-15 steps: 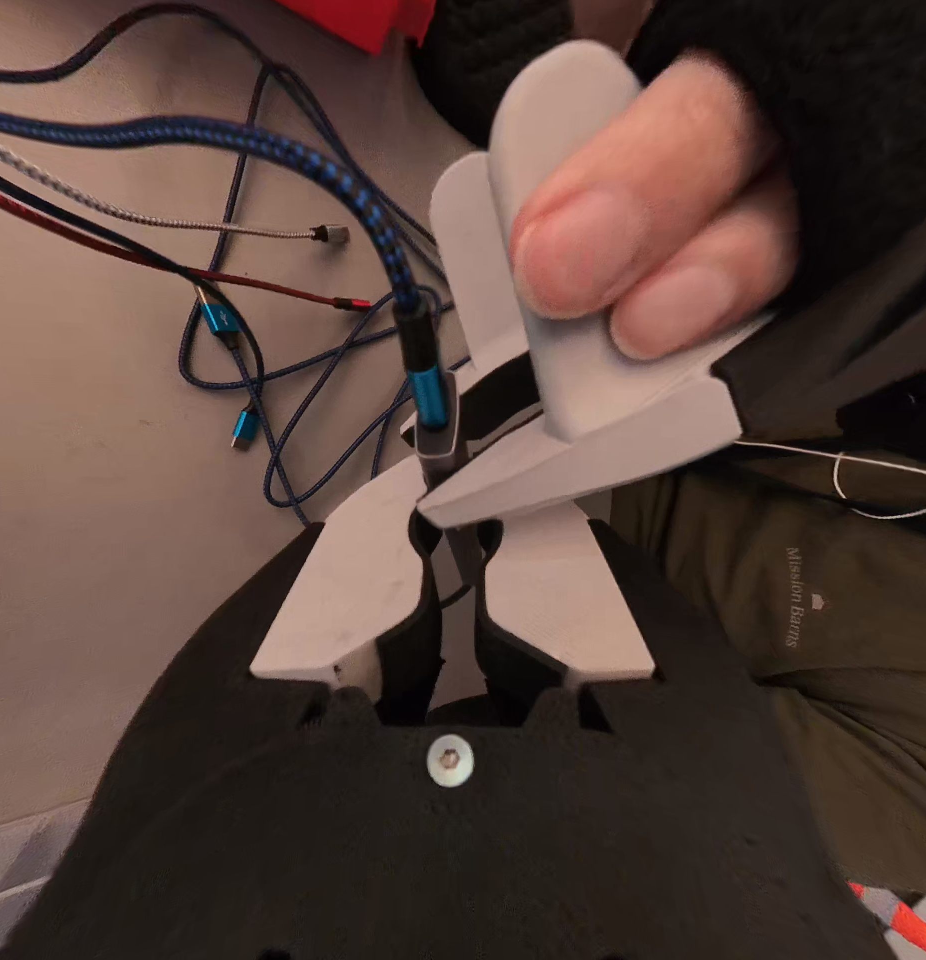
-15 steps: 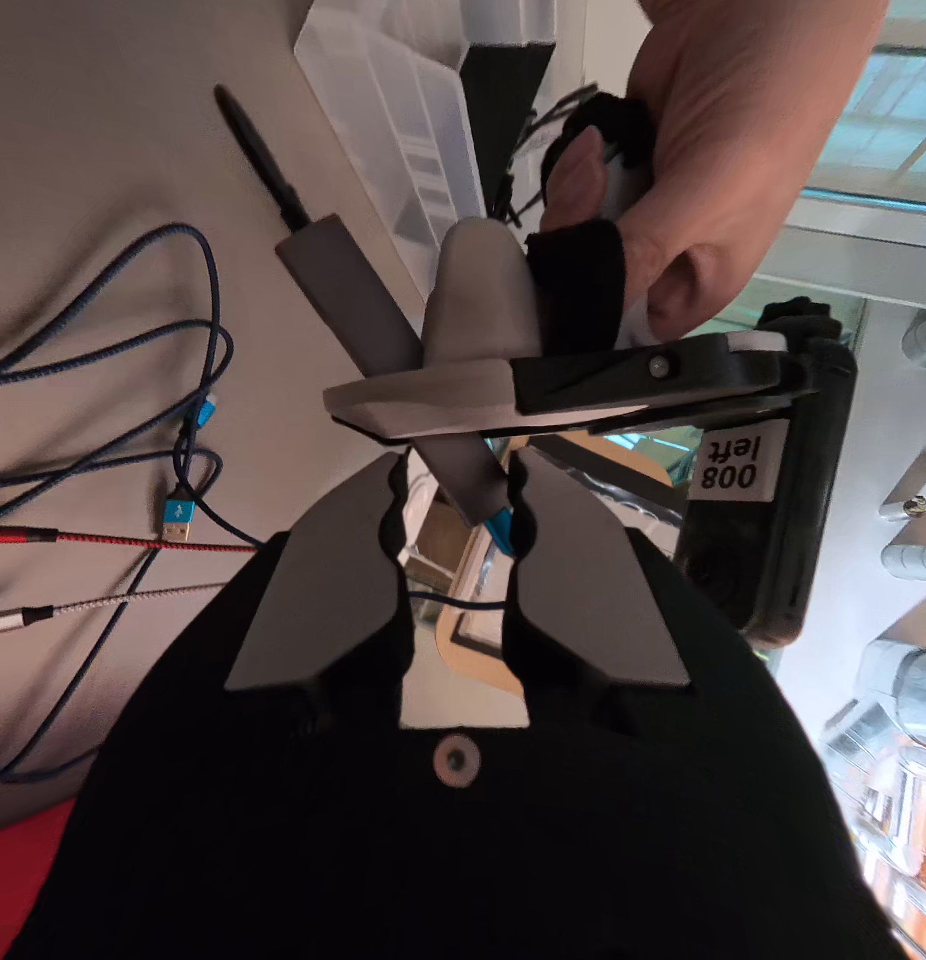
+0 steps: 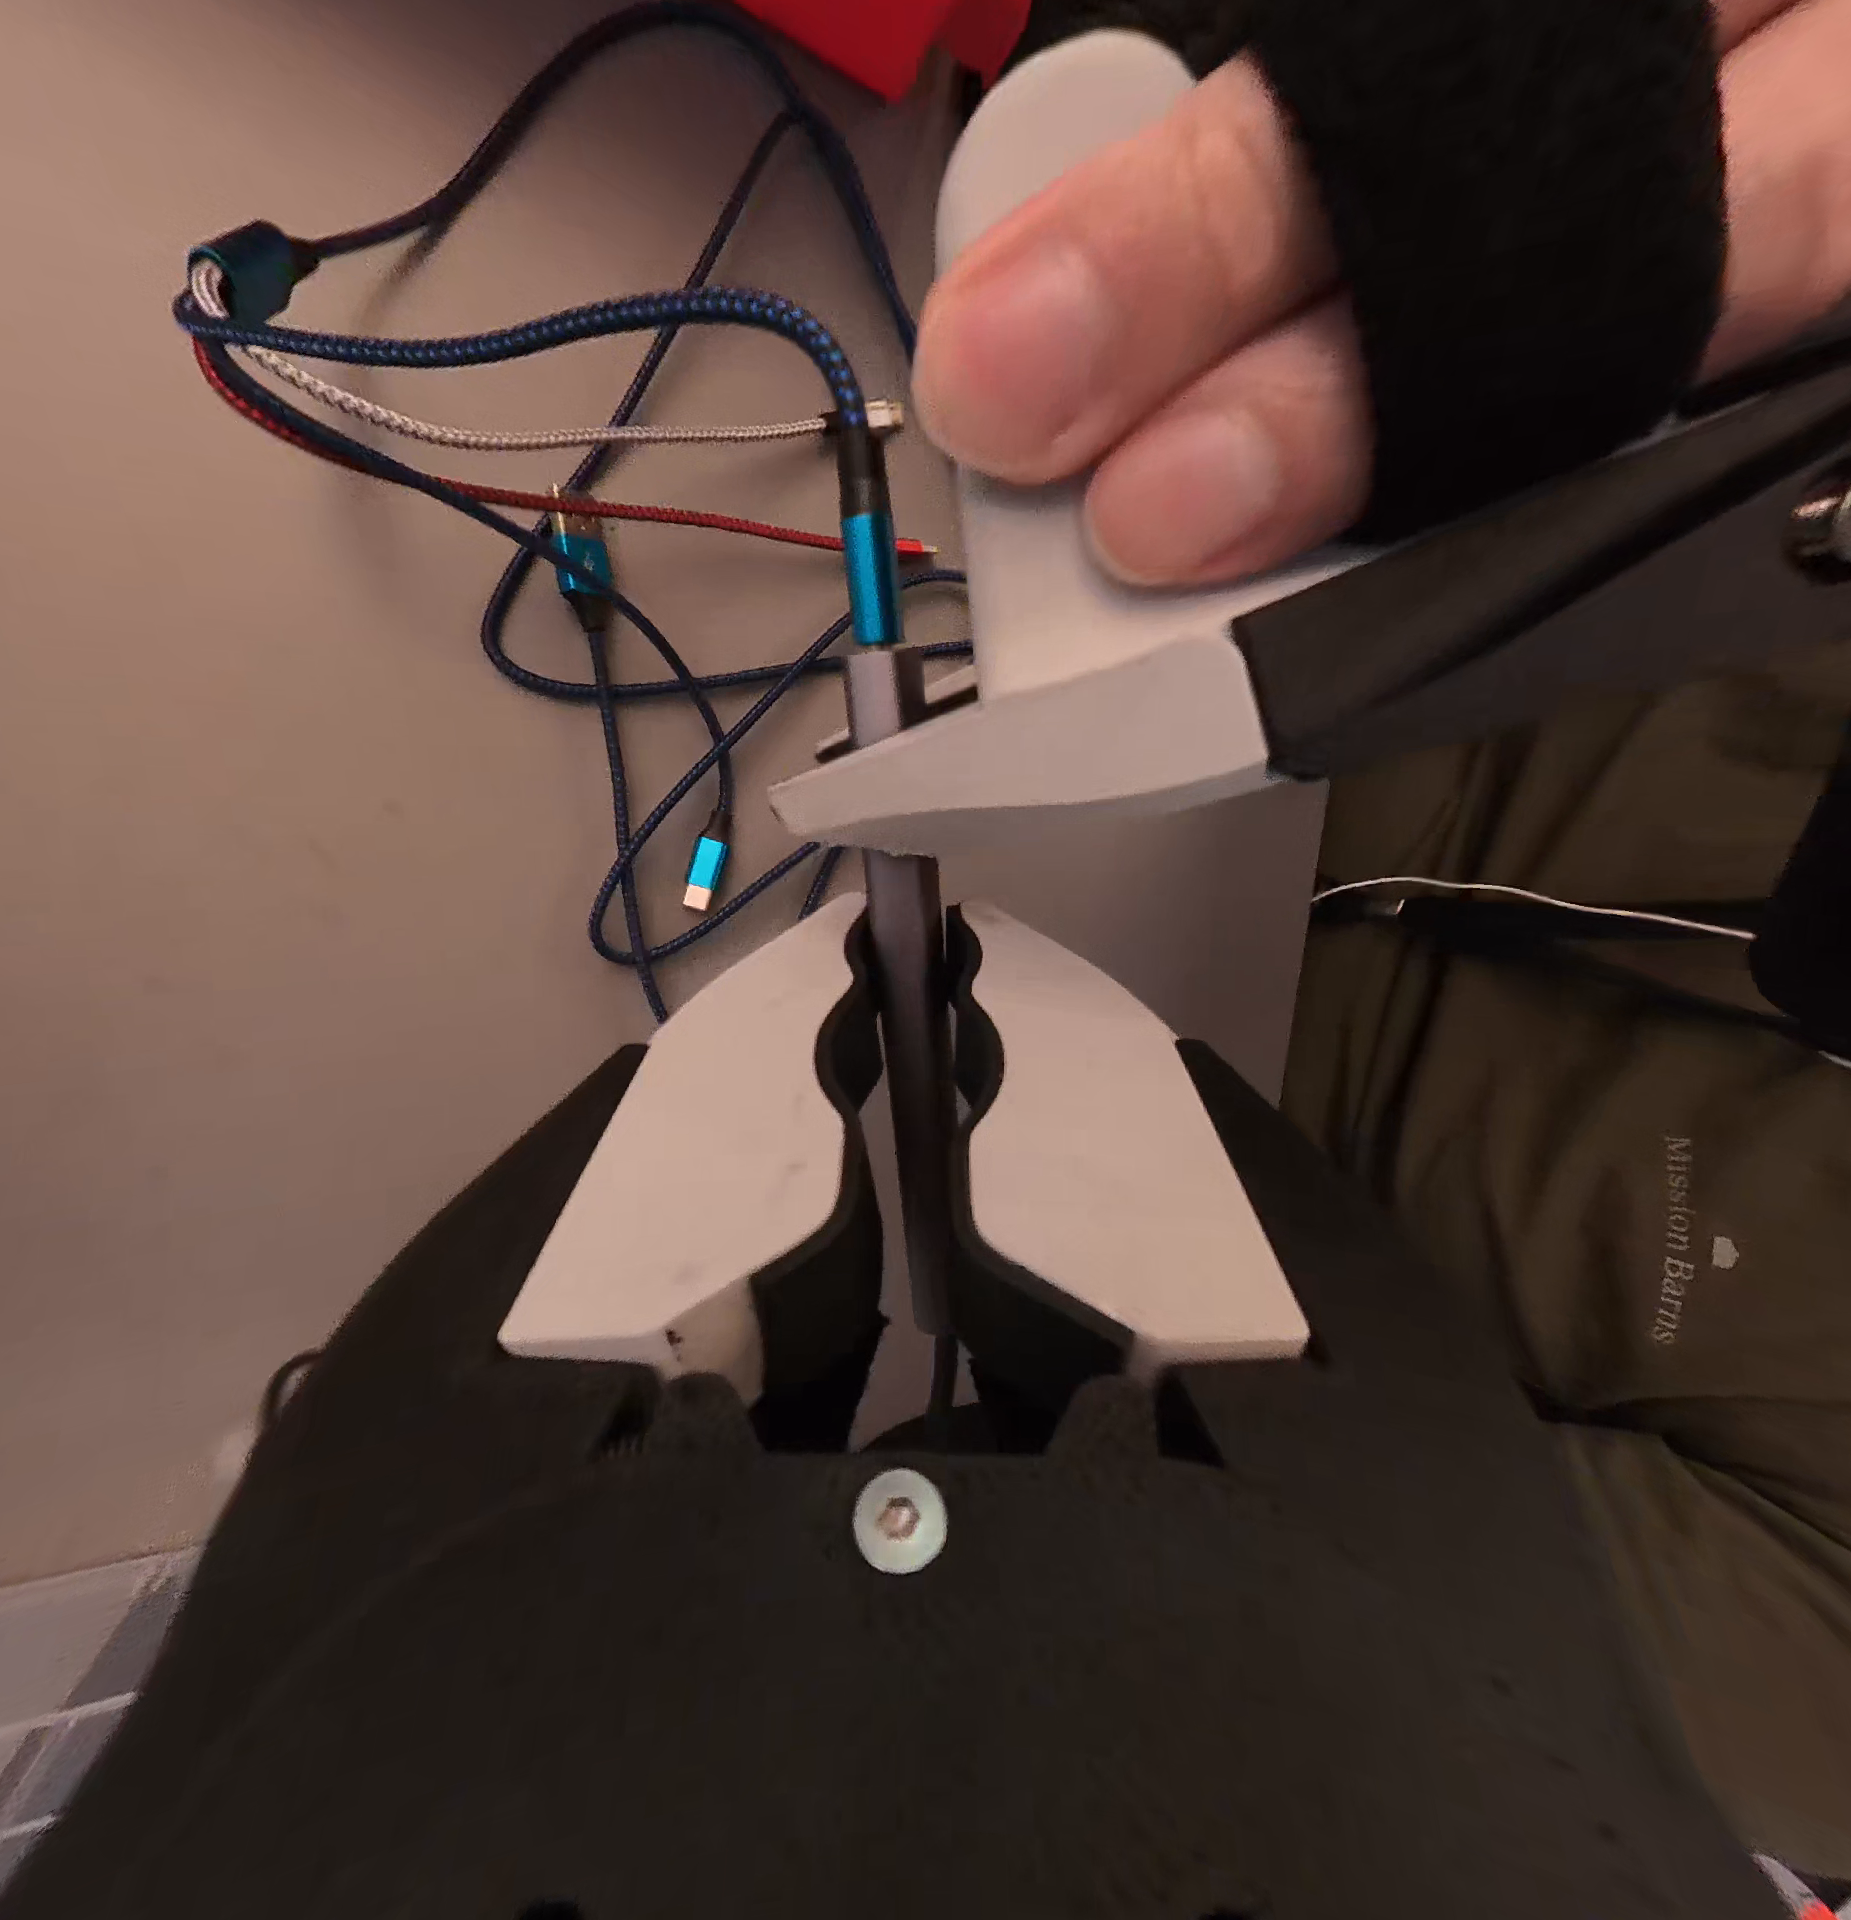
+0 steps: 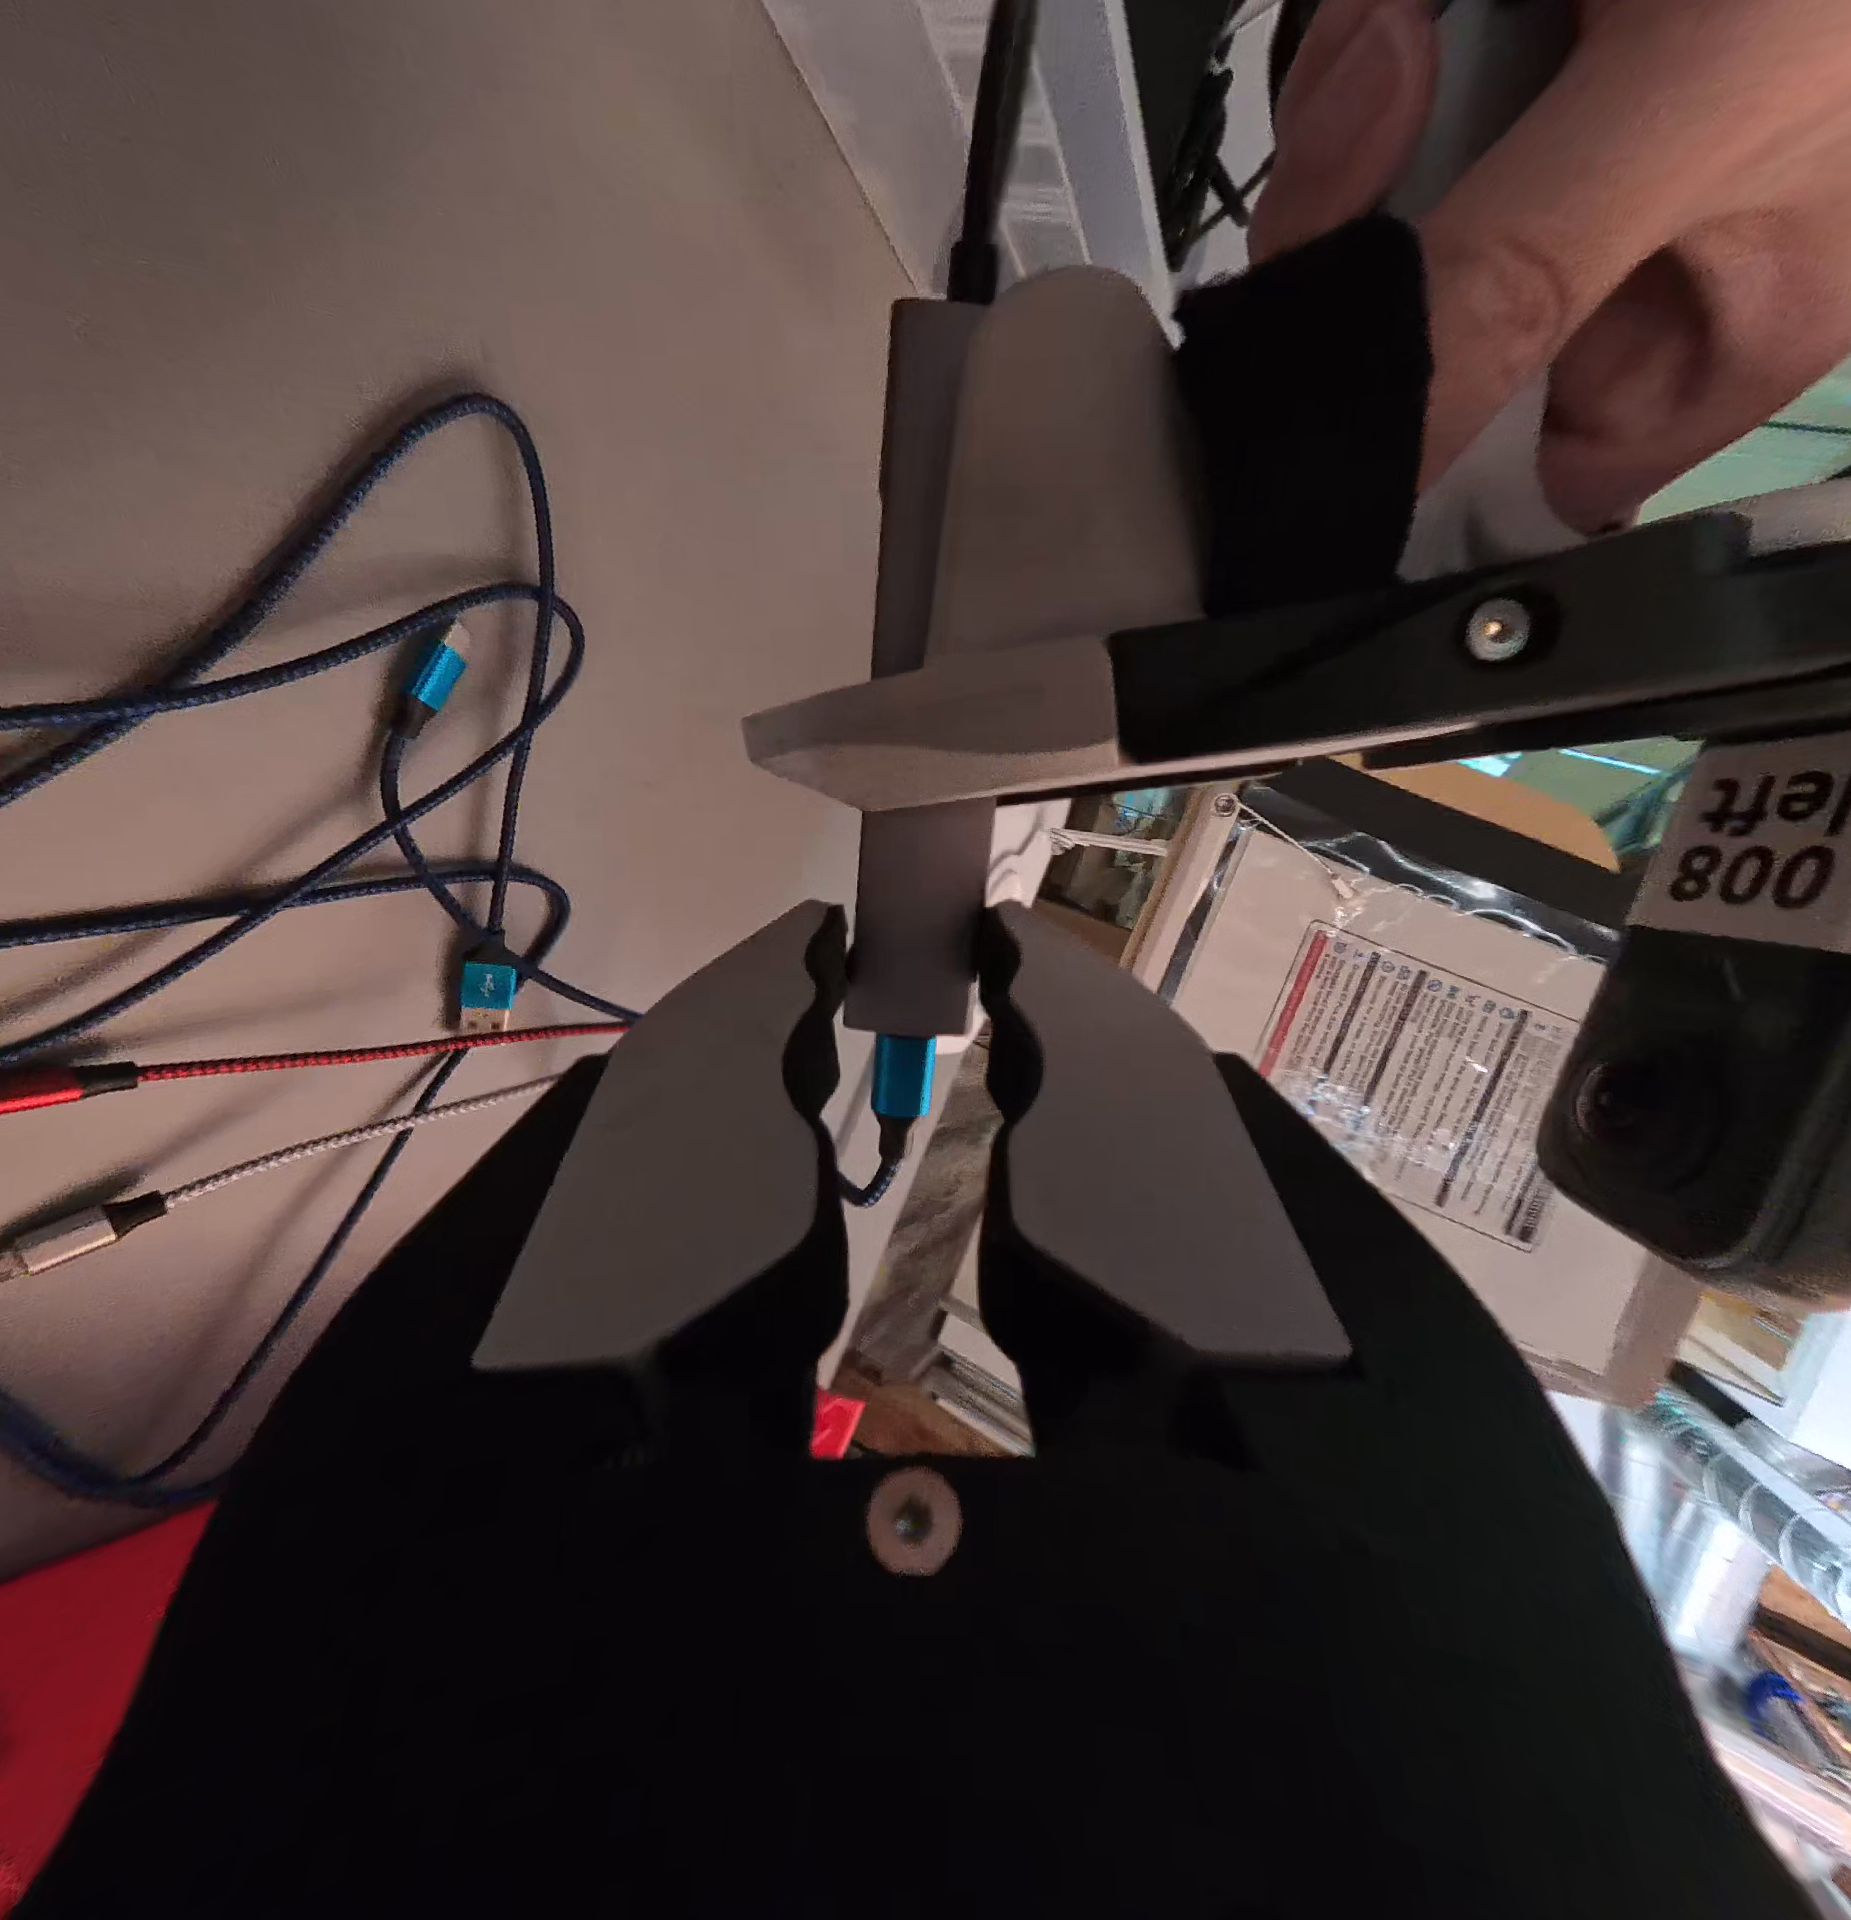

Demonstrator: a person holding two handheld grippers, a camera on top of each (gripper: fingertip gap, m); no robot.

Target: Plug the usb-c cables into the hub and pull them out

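**Plug lies in line with the hub, inside the right gripper's gap**

The hub, a slim grey bar, is held in the air above the table by both tools. In the left wrist view the left gripper has its two fingers closed on the narrow edges of the hub, and the bar runs straight up the picture through the gap. In the right wrist view the right gripper presses its fingertips on the wide sides of the hub, at the end where the port is. Both jaws look clamped on the hub, and they cross each other at about a right angle.

The blue plug sits in that end port, and its long axis continues the long axis of the hub. It lies between the right fingers, behind their tips, and neither finger touches it. Its braided cable bends away at once to the side.

The plug appears fully seated, so the pull-out is probably the next step. The right gripper is the nearer one: it would have to open, move back along the same axis, and close on the blue sleeve. The pull should then go straight along the hub, because a sideways pull could bend the connector.

The loose cables lie well apart on the table.
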